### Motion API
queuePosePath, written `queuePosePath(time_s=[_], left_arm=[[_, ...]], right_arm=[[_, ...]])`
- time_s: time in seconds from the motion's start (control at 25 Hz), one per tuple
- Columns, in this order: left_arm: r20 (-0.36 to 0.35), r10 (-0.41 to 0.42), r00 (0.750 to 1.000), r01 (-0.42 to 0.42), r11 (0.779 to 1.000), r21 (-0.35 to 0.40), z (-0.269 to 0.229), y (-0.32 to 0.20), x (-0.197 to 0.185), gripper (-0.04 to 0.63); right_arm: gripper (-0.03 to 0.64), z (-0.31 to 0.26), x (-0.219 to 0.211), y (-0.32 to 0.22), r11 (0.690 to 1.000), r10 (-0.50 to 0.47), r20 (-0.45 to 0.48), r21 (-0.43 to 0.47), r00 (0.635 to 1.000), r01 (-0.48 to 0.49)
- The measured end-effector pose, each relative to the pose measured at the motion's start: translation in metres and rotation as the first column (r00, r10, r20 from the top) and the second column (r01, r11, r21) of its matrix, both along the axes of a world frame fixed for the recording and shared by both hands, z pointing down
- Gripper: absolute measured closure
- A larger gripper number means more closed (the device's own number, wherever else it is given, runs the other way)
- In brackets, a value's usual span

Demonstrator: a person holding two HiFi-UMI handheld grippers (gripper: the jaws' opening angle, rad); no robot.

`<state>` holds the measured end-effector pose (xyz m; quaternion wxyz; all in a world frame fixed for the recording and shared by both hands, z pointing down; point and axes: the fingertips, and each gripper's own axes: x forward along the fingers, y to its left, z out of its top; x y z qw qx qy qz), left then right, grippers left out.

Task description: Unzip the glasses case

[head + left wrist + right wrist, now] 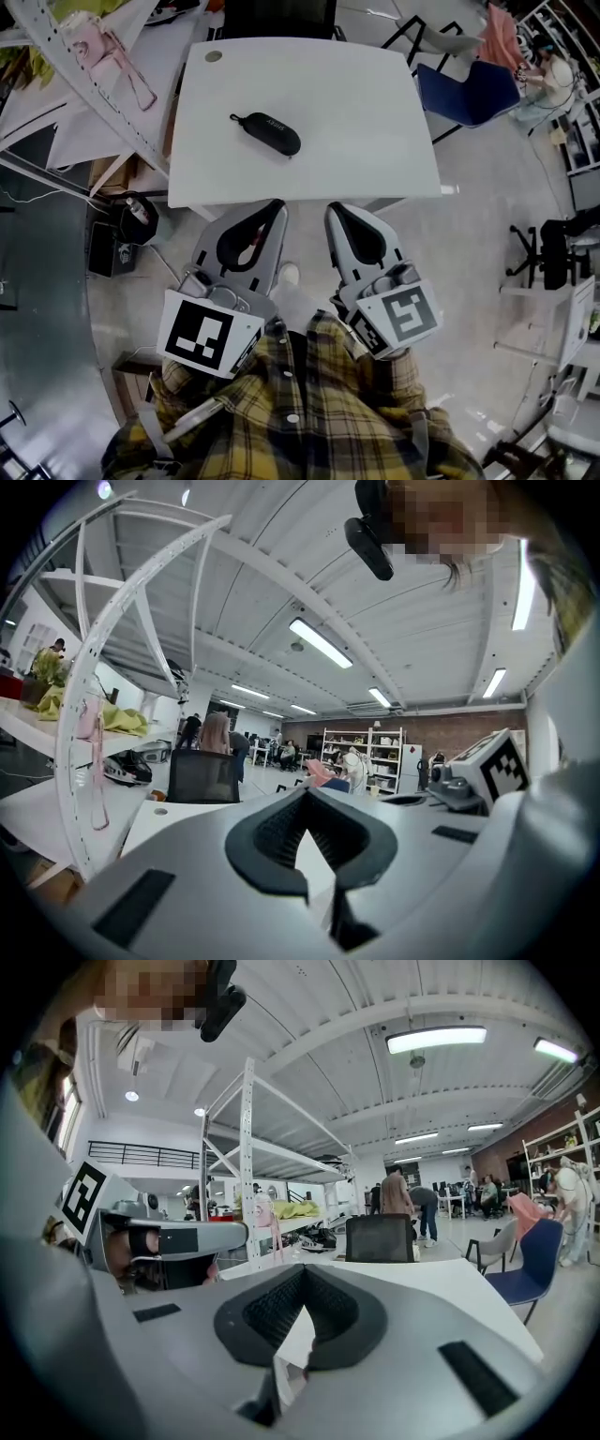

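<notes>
You're holding the left gripper (277,204) and the right gripper (335,208) side by side, just off the near edge of the white rectangular table (375,141). Both are sitting with jaws closed tip to tip, gripping nothing. The black oval glasses case (269,132) is lying on the tabletop, well apart from both.

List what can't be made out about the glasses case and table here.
Head view: the glasses case is too small to show its zip pull or whether it is zipped; its print is unreadable.
Head view: the round thing at the table corner is too small to identify.
Left gripper view: glasses case not seen; the left gripper body covers most of the tabletop.
Right gripper view: same, behind the right gripper.
</notes>
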<state>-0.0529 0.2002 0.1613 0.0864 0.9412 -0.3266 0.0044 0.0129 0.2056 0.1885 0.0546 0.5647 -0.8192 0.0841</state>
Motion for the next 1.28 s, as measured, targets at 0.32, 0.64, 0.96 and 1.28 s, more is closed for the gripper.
queuePosePath(time_s=[0.32, 0.64, 0.96, 1.28], left_arm=[[-0.007, -0.061, 0.998, 0.061, 0.998, -0.016, 0.007, -0.047, 0.032, 0.589], [0.0, -0.049, 0.999, 0.049, 0.998, -0.042, 0.017, -0.087, 0.044, 0.589], [0.002, 0.033, 0.999, -0.033, 0.999, -0.032, 0.01, -0.165, 0.041, 0.589], [0.005, 0.125, 0.992, -0.124, 0.992, -0.038, 0.003, -0.251, 0.038, 0.589]], right_arm=[[0.618, 0.008, 0.035, -0.047, 0.999, -0.052, -0.02, -0.014, 0.998, 0.052], [0.618, 0.021, 0.044, -0.084, 0.998, -0.05, -0.007, -0.049, 0.999, 0.049], [0.618, 0.024, 0.036, -0.156, 0.997, 0.028, -0.005, -0.066, 1.0, -0.028], [0.618, 0.015, 0.035, -0.234, 0.989, 0.135, 0.003, -0.065, 0.991, -0.135]])
